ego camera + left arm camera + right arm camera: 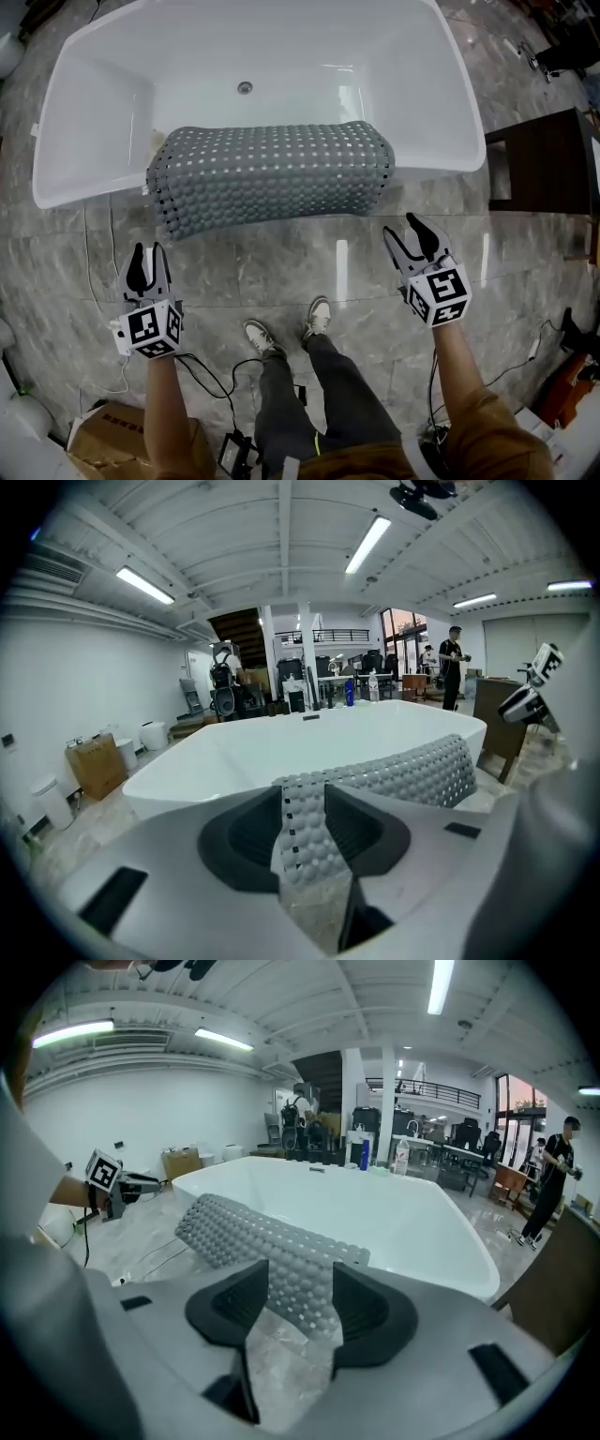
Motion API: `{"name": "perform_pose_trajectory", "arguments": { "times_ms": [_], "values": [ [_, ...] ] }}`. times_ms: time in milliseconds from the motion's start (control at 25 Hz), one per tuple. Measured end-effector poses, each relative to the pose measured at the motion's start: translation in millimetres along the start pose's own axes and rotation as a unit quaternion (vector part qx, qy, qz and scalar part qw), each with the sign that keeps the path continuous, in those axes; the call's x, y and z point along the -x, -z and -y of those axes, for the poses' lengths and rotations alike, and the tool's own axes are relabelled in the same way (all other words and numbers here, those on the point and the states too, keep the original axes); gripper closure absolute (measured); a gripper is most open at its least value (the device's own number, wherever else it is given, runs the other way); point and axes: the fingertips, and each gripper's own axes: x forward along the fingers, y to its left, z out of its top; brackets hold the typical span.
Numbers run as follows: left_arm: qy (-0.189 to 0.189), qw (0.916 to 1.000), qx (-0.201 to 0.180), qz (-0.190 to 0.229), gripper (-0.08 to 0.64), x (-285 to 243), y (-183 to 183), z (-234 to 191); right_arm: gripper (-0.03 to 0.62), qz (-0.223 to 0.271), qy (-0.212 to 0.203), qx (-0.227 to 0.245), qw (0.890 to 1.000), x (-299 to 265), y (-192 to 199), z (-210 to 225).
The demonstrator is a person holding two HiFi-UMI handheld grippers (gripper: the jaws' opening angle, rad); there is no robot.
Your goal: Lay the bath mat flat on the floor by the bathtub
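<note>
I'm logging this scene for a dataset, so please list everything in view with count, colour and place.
bathtub: 1, white, on the floor ahead
bath mat: 1, grey, bobbled, draped over the bathtub's near rim
floor: grey marbled tile, all around
wooden stand: 1, dark brown, right of the bathtub
cardboard box: 1, brown, lower left
cables: several, black and white, on the floor by the feet
bystander: 1, dark clothes, far background
shoes: 2, pale, below the mat
left gripper: 1, grey, open, empty
right gripper: 1, grey, open, empty

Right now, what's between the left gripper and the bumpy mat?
Only bare grey floor lies between the left gripper and the mat, seen in the head view.
</note>
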Motion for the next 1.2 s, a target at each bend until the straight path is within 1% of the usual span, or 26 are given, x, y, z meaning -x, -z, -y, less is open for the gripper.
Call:
{"name": "perform_pose_trajectory", "arguments": {
  "times_ms": [160,280,400,560,640,760,840,920,960,1080,1200],
  "values": [
    [-0.005,0.9999,0.014,-0.006,0.430,-21,16,-8,0.365,-0.011,0.011,-0.016,1.000,-21,19,15],
    [-0.008,0.9999,0.009,-0.011,0.420,-35,25,-12,0.357,-0.023,0.009,-0.026,0.999,-37,31,21],
    [0.001,0.9999,0.002,-0.016,0.404,-48,33,-11,0.340,-0.038,0.011,-0.036,0.999,-53,44,31],
    [0.012,0.9989,0.024,-0.037,0.352,-69,51,-13,0.314,-0.052,0.018,-0.063,0.997,-78,56,49],
    [0.014,0.9981,0.031,-0.052,0.310,-78,60,-13,0.304,-0.058,0.021,-0.070,0.996,-88,62,56],
    [0.015,0.9970,0.030,-0.069,0.289,-89,70,-14,0.290,-0.069,0.023,-0.061,0.995,-102,72,62],
    [0.016,0.9962,0.042,-0.074,0.277,-96,75,-14,0.281,-0.077,0.022,-0.051,0.995,-111,79,65],
    [0.020,0.9950,0.060,-0.078,0.252,-103,78,-16,0.271,-0.076,0.016,-0.059,0.995,-117,80,65],
    [0.023,0.9944,0.066,-0.080,0.228,-105,80,-17,0.267,-0.072,0.013,-0.065,0.995,-119,78,64],
    [0.038,0.9929,0.072,-0.087,0.176,-115,84,-16,0.247,-0.061,0.004,-0.083,0.995,-125,75,62],
    [0.059,0.9913,0.073,-0.091,0.139,-127,94,-6,0.231,-0.055,-0.004,-0.096,0.994,-138,82,63]
  ]
}}
